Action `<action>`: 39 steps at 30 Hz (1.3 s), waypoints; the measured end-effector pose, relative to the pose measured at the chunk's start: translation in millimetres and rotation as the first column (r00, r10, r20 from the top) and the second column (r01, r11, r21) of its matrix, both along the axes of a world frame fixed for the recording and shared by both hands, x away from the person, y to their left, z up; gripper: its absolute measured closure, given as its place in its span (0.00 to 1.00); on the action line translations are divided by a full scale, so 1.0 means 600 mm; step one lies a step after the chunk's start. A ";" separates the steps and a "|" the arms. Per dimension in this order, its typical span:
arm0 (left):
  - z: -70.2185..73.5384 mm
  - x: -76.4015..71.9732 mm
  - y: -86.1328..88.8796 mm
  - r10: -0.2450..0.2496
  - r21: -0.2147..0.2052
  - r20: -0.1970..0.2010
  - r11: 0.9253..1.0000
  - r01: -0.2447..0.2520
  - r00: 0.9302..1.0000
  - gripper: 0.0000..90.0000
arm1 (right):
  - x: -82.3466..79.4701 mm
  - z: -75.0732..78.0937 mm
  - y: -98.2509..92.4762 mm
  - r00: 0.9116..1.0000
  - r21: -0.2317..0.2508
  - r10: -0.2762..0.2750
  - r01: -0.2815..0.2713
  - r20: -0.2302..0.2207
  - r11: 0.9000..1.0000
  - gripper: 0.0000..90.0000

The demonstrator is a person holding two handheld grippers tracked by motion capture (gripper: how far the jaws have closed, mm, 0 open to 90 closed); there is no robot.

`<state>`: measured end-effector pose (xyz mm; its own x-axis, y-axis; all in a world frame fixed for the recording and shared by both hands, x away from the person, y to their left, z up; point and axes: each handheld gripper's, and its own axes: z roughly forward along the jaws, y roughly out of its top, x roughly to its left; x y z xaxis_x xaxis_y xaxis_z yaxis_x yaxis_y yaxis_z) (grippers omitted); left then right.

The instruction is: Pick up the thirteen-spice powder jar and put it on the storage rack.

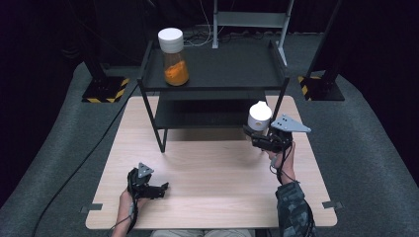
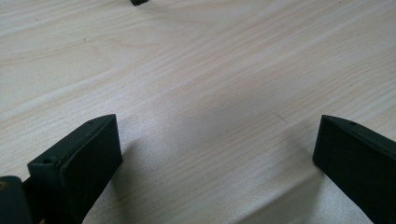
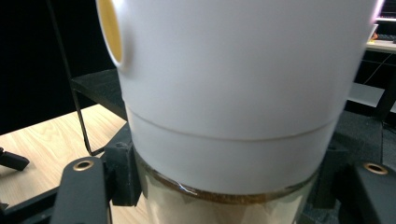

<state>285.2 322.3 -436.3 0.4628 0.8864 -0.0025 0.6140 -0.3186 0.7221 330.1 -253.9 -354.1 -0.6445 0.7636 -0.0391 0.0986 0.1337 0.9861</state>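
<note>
My right gripper (image 1: 258,134) is shut on a glass jar with a white cap (image 1: 260,116), held in the air above the table's right side, just in front of the black rack (image 1: 276,81). In the right gripper view the jar (image 3: 233,93) looms close, with both jaws clamping the glass below the cap. A second jar with orange powder and a white lid (image 1: 173,57) stands at the left end of the rack's top shelf. My left gripper (image 1: 159,190) rests low over the table's near left, jaws wide apart over bare wood (image 2: 215,116).
The rack has a lower shelf (image 1: 207,114) under the top one and thin legs (image 1: 161,136) on the wooden table (image 1: 217,197). Black stands with yellow-striped bases (image 1: 104,90) sit on the grey floor behind. A cable (image 1: 74,168) runs along the left side.
</note>
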 end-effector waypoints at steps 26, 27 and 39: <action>0.000 0.000 0.000 0.000 0.000 0.000 1.000 0.000 1.000 0.01 | -0.004 0.050 -0.005 0.998 0.030 0.007 -0.009 0.055 1.000 0.33; 0.000 0.000 0.000 -0.001 0.001 0.000 1.000 0.001 1.000 0.01 | -0.004 0.051 -0.006 0.998 0.029 0.007 -0.009 0.057 1.000 0.33; 0.000 0.000 0.000 0.000 0.000 0.000 1.000 0.000 1.000 0.01 | -0.004 0.073 -0.010 0.998 0.035 0.018 -0.020 0.067 0.999 0.33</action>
